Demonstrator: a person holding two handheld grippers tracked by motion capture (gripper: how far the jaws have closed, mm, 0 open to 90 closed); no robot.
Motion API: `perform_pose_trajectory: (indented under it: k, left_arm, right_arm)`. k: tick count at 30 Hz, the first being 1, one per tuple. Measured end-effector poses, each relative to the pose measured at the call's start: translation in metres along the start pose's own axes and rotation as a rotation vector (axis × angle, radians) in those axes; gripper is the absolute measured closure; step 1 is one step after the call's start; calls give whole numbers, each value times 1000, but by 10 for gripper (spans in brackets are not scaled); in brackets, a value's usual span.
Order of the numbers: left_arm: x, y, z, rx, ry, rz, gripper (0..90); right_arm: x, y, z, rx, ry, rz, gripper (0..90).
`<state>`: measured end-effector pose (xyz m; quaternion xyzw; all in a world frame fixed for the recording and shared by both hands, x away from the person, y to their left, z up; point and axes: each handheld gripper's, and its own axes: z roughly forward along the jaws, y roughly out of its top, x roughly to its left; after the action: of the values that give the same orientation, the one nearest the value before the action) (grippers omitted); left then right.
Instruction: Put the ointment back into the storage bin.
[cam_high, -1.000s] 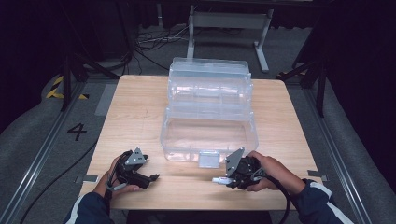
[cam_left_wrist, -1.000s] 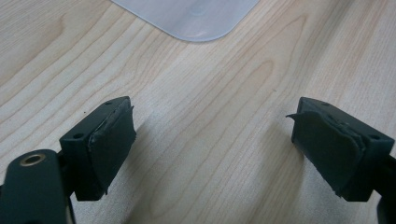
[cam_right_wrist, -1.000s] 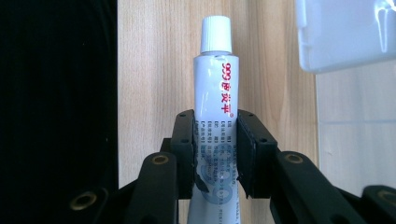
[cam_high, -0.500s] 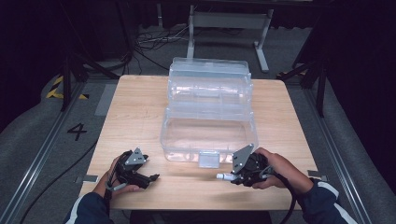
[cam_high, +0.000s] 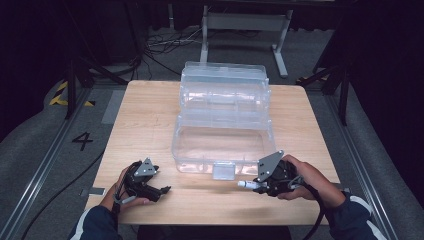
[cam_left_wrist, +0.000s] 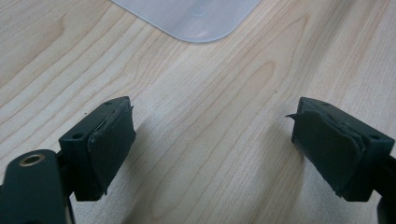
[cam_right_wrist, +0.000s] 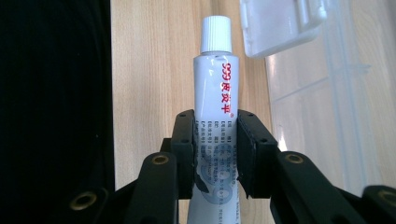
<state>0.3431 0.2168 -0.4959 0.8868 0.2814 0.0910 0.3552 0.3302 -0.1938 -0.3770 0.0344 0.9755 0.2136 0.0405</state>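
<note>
right claw is clenched on a white ointment tube: in the right gripper view both pads press the tube's lower body from either side, with the white screw cap and the red lettering standing clear beyond the jaws. in the high view the tube lies roughly level, cap pointing toward the person's left, held above the near edge of the wooden tabletop, just in front of the clear plastic box and near its front latch tab. tube and box are apart. the box's clear lid stands thrown back on the far side.

left claw is released: in the left gripper view its two black pads stand wide apart with bare wood grain between them and a rounded corner of the clear box beyond. in the high view it rests low at the near left of the tabletop, well apart from the right claw, pointing toward the middle.
</note>
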Motion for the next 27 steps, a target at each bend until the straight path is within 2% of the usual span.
perform_pose_trajectory:
  k: [7,8,13,16,24,27]
  left_arm:
    - [-1,0,0,-1,7,-8,135]
    - [-1,0,0,-1,7,-8,135]
    - [-1,0,0,-1,8,-9,135]
    - [-1,0,0,-1,8,-8,135]
    - [-1,0,0,-2,9,-9,135]
    - [-1,0,0,-2,9,-9,135]
  right_arm:
    - [-1,2,-13,-17,-28,-3,705]
    - [-2,3,-17,-21,-37,-15,704]
    - [-5,7,-23,-23,-47,-24,704]
    - [-6,10,-28,-46,-34,-30,704]
    - [-16,23,-52,-76,-89,-45,704]
    - [-17,28,-55,-65,-100,-46,704]
